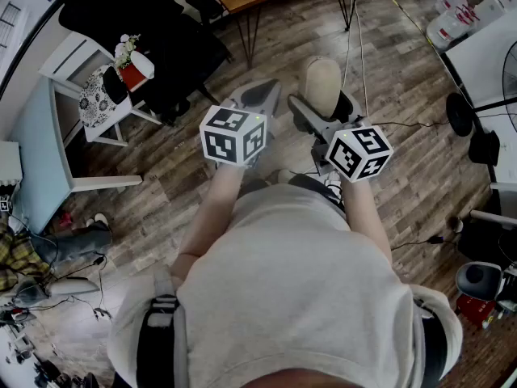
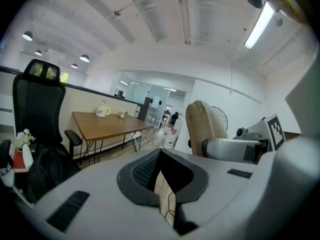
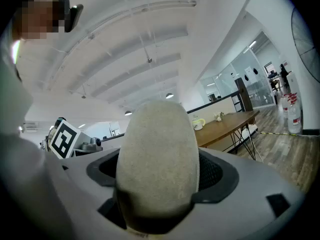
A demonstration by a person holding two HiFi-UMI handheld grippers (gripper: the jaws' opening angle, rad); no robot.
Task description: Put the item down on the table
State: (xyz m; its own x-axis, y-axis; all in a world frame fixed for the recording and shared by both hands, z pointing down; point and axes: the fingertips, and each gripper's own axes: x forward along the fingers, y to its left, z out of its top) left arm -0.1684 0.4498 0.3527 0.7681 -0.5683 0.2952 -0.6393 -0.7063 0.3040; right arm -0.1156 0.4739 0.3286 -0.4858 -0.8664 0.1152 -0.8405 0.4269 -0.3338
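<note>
Plank floor [image 1: 404, 79] is running grey-brown across the room. Wooden table [image 2: 107, 124] on thin black legs is standing ahead, with a pale mug [image 2: 103, 110] sitting on it. Black office chair [image 2: 37, 104] is standing at left. Ceiling strip light [image 2: 260, 24] is glowing. Glass partitions [image 2: 145, 91] are closing off the far end.

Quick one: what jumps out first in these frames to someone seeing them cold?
First, the beige oval item clamped in the right gripper: it fills the right gripper view and is held in the air above the wood floor. Next, the black-and-white marker cubes, one on each gripper, in front of the person's chest in the head view. The left gripper is shut and empty, and the wooden table stands some way ahead.
</note>
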